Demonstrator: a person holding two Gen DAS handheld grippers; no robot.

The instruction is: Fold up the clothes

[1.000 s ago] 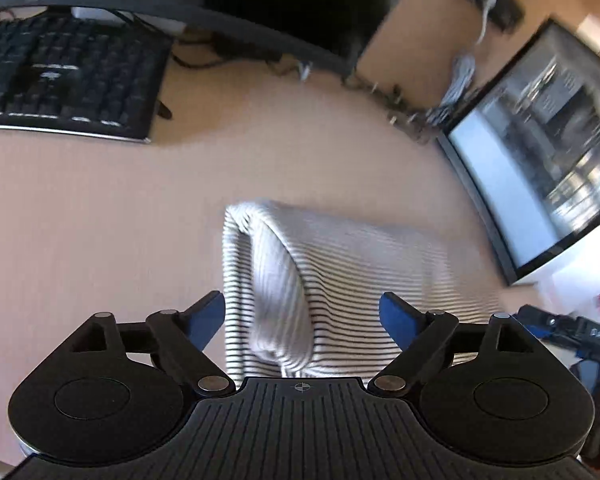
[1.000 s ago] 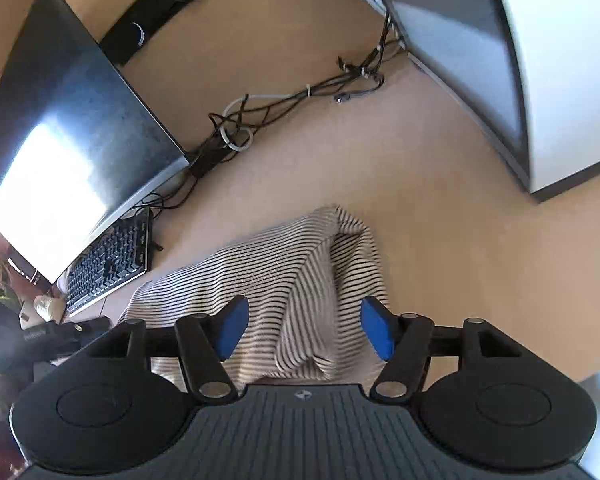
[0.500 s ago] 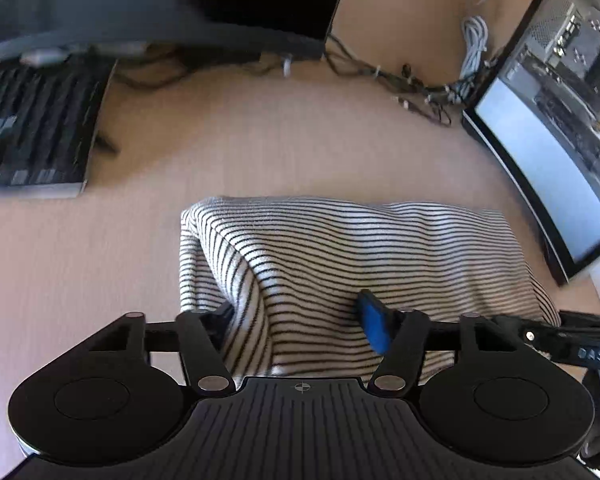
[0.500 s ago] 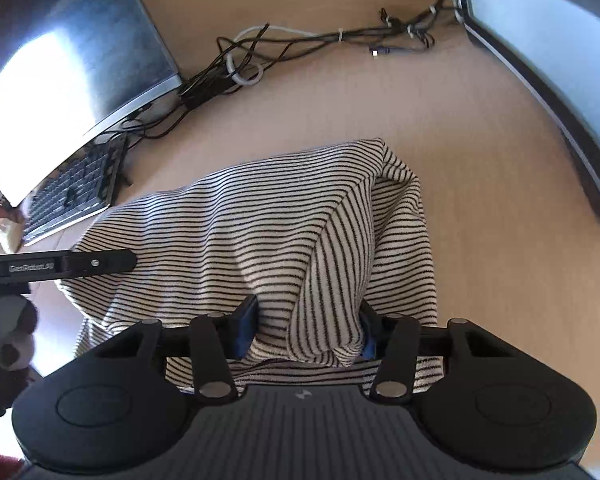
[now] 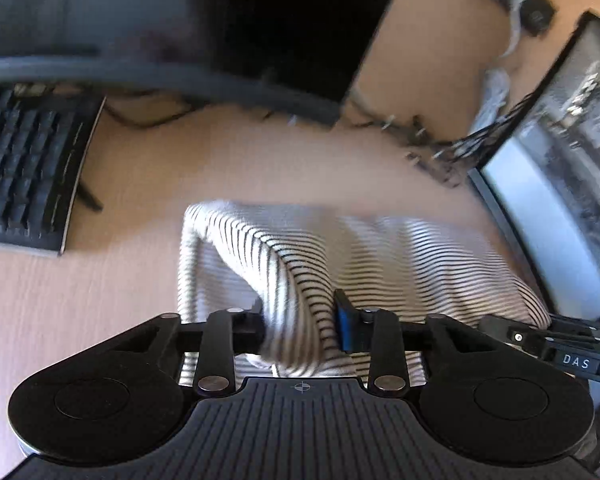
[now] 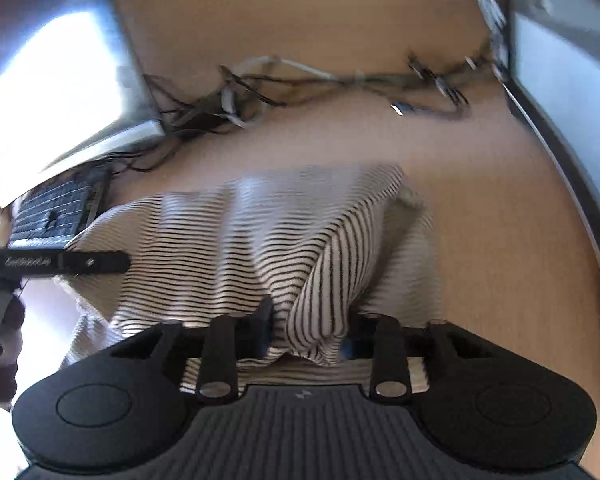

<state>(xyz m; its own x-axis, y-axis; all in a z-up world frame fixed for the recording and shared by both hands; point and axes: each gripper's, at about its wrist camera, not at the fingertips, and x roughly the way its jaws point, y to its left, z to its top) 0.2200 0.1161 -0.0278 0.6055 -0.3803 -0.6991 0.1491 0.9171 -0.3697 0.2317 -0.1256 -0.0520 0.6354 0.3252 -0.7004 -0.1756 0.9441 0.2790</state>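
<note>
A white garment with thin black stripes (image 5: 400,256) lies folded on the wooden desk (image 5: 100,312). My left gripper (image 5: 300,320) is shut on a bunched fold at its near left corner and lifts it a little. My right gripper (image 6: 310,330) is shut on a bunched fold of the same striped garment (image 6: 228,240) at its near right corner. Each gripper shows at the edge of the other's view: the right one (image 5: 560,344) and the left one (image 6: 60,262).
A black keyboard (image 5: 28,184) lies at the left. Monitors stand at the back (image 5: 260,32) and at the right (image 5: 560,184). A tangle of cables (image 6: 300,84) lies behind the garment, between the monitors.
Both grippers went from open around the garment's near corners to shut on bunched cloth. They have since raised the cloth, and the views are blurred with motion.
</note>
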